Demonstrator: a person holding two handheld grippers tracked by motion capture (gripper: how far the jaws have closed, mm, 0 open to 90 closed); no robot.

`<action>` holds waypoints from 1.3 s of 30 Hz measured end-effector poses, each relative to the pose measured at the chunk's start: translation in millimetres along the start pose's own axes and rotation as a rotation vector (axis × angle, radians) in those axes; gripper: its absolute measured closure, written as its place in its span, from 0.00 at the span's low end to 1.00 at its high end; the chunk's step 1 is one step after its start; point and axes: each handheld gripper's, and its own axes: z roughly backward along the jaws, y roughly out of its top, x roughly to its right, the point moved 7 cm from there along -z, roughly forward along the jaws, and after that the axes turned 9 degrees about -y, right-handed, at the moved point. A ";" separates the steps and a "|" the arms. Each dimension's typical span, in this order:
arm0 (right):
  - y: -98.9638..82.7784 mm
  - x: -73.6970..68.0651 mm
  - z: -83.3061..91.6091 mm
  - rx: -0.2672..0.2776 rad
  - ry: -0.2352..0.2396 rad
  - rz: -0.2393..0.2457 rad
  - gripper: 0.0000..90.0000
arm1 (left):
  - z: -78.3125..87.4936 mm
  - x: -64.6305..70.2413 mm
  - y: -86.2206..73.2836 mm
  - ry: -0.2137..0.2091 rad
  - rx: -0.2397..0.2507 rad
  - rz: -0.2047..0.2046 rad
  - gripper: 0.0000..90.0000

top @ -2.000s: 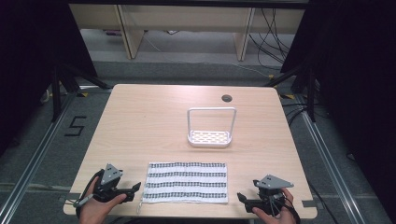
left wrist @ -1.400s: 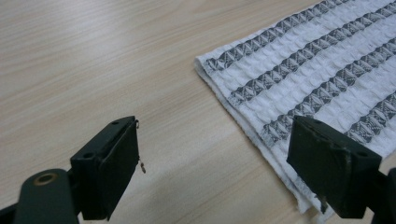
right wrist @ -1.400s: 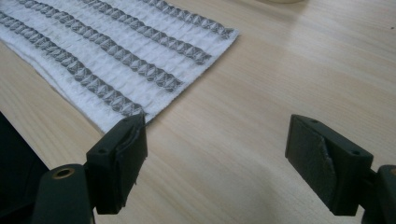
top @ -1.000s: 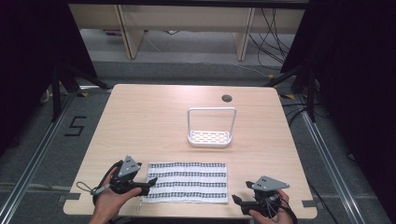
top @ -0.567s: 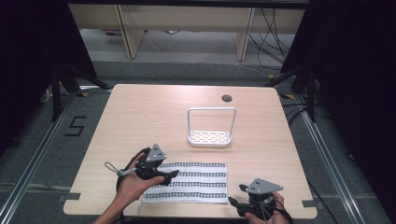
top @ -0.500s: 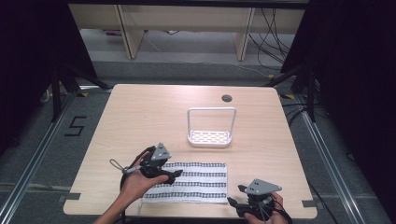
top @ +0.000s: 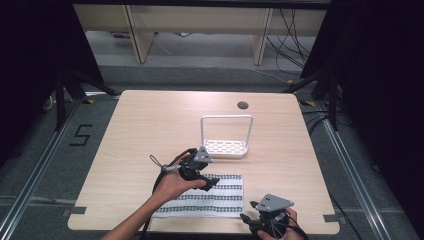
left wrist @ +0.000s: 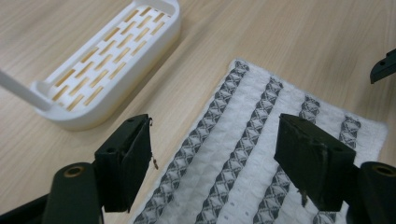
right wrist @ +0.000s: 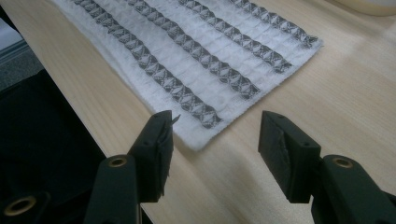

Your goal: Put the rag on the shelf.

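Note:
A white cloth (top: 222, 197) with dark patterned stripes lies flat near the table's front edge. My left gripper (top: 212, 181) hovers over the cloth's far edge, tilted down. In the left gripper view its jaws (left wrist: 215, 154) stand wide over the striped cloth (left wrist: 243, 135); they have just been closing a little and pinch nothing. My right gripper (top: 248, 211) sits at the cloth's near right corner. Its jaws (right wrist: 217, 125) have just been closing and remain apart, with the cloth's corner (right wrist: 198, 140) lying on the wood just ahead between them, untouched.
A white slotted tray (top: 225, 148) with a tall hoop handle stands beyond the cloth, also close by at the upper left of the left gripper view as the tray (left wrist: 107, 56). A round cable hole (top: 243, 105) is at the back. The table's front edge (right wrist: 79, 107) runs beside my right gripper.
The left hand has travelled from the table's front left rightward and forward onto the cloth's far edge. The right hand has stayed at the cloth's near right corner.

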 end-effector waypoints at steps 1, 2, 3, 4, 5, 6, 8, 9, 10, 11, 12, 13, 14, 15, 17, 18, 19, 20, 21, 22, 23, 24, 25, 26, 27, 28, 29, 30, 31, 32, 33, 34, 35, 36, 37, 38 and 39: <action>0.0 0.0 -0.1 0.001 -0.004 0.002 0.52 | -3.9 -0.3 1.3 -0.007 0.000 0.013 0.29; 0.2 -1.1 -0.1 -0.001 0.003 0.003 0.53 | -3.9 -0.3 1.3 -0.007 0.000 0.013 0.29; 0.7 -0.6 -1.5 0.012 -0.002 0.023 0.53 | -11.0 -1.4 2.6 -0.012 -0.028 -0.005 0.29; -0.2 -2.5 -0.8 -0.003 -0.004 -0.002 0.53 | -16.1 -1.3 3.9 -0.015 -0.038 -0.014 0.30; -0.2 -2.6 -1.4 -0.008 0.000 0.006 0.54 | -19.2 -1.0 4.8 -0.015 -0.046 -0.019 0.30; -0.2 -2.6 -1.4 -0.008 0.000 0.006 0.54 | -19.2 -1.0 4.8 -0.015 -0.046 -0.019 0.30; -0.2 -4.1 -2.3 -0.011 0.000 0.016 0.56 | -28.0 0.7 7.5 -0.022 -0.065 -0.036 0.30; -0.2 -4.1 -2.3 -0.011 0.000 0.016 0.56 | -33.9 2.3 10.2 -0.028 -0.064 -0.040 0.30; -1.0 -5.5 -4.4 -0.022 -0.002 0.026 0.59 | -41.3 2.4 13.8 -0.041 -0.072 -0.046 0.31; -1.5 -6.3 -5.2 -0.028 -0.002 0.024 0.59 | -41.3 2.4 13.8 -0.041 -0.072 -0.046 0.31; -1.7 -6.3 -5.9 -0.029 -0.004 0.029 0.59 | -45.7 1.3 16.9 -0.047 -0.085 -0.045 0.31; -2.3 -7.7 -6.4 -0.034 -0.004 0.016 0.59 | -45.7 1.3 16.9 -0.047 -0.085 -0.045 0.31; -2.0 -6.9 -7.2 -0.032 -0.004 0.028 0.59 | -49.1 1.3 19.4 -0.055 -0.090 -0.044 0.31; -2.4 -7.1 -7.0 -0.040 -0.004 0.020 0.59 | -51.2 1.5 20.8 -0.060 -0.088 -0.039 0.32; -2.0 -5.9 -8.0 -0.042 -0.005 0.024 0.59 | -55.7 1.7 22.5 -0.069 -0.088 -0.026 0.32; -1.8 -5.7 -8.4 -0.041 -0.006 0.026 0.59 | -57.2 0.6 22.7 -0.067 -0.103 -0.033 0.32; -2.0 -6.6 -8.7 -0.046 -0.003 0.020 0.60 | -60.1 0.4 23.8 -0.068 -0.099 -0.028 0.33; -1.8 -7.5 -9.4 -0.043 -0.006 0.017 0.60 | -62.2 0.0 24.4 -0.070 -0.102 -0.025 0.33; -1.7 -7.7 -9.7 -0.047 -0.004 0.011 0.60 | -64.5 -1.4 26.0 -0.073 -0.106 -0.040 0.34; -1.7 -7.7 -9.7 -0.047 -0.004 0.011 0.60 | -64.5 -1.4 26.0 -0.073 -0.106 -0.040 0.35; -1.2 -7.5 -10.4 -0.046 -0.004 0.026 0.60 | -67.6 0.7 27.6 -0.078 -0.106 -0.026 0.36; -1.2 -7.5 -10.4 -0.046 -0.004 0.026 0.60 | -67.6 0.7 27.6 -0.078 -0.106 -0.026 0.37; -1.0 -8.3 -11.2 -0.050 -0.002 0.027 0.60 | -69.7 1.6 29.4 -0.087 -0.111 -0.043 0.37; -1.1 -8.8 -11.6 -0.055 -0.003 0.021 0.60 | -72.8 4.0 32.2 -0.096 -0.114 -0.052 0.38; -1.4 -10.3 -11.7 -0.065 -0.004 0.005 0.60 | -74.0 4.5 33.0 -0.098 -0.117 -0.056 0.39; -0.7 -8.5 -12.5 -0.059 -0.008 0.024 0.61 | -74.0 4.5 33.0 -0.098 -0.117 -0.056 0.40; -0.2 -9.8 -13.0 -0.061 -0.007 0.018 0.61 | -76.4 5.4 34.2 -0.103 -0.121 -0.057 0.40; 0.3 -9.5 -13.9 -0.057 -0.010 0.029 0.61 | -81.0 7.4 35.3 -0.111 -0.121 -0.049 0.41; 0.6 -10.2 -14.5 -0.060 -0.012 0.027 0.61 | -83.2 7.5 35.4 -0.115 -0.125 -0.054 0.41; 0.3 -10.9 -15.0 -0.069 -0.009 0.029 0.61 | -84.5 7.9 35.3 -0.115 -0.129 -0.051 0.42; 0.3 -11.2 -15.5 -0.071 -0.008 0.031 0.61 | -86.6 8.6 35.3 -0.119 -0.129 -0.048 0.42; 0.3 -11.6 -16.4 -0.070 -0.009 0.033 0.61 | -86.6 8.6 35.3 -0.119 -0.129 -0.048 0.42; 0.0 -11.8 -17.1 -0.073 -0.008 0.037 0.62 | -89.5 10.0 35.6 -0.127 -0.135 -0.047 0.43; -0.5 -12.2 -17.3 -0.080 -0.007 0.033 0.62 | -90.9 10.3 35.9 -0.133 -0.135 -0.052 0.44; -0.5 -12.2 -17.8 -0.081 -0.007 0.030 0.62 | -92.1 11.0 36.1 -0.131 -0.135 -0.048 0.44; -0.3 -11.5 -18.6 -0.079 -0.007 0.033 0.63 | -92.9 11.2 36.0 -0.135 -0.140 -0.048 0.45; -0.6 -11.9 -18.8 -0.083 -0.004 0.028 0.64 | -93.7 11.6 35.8 -0.138 -0.145 -0.047 0.46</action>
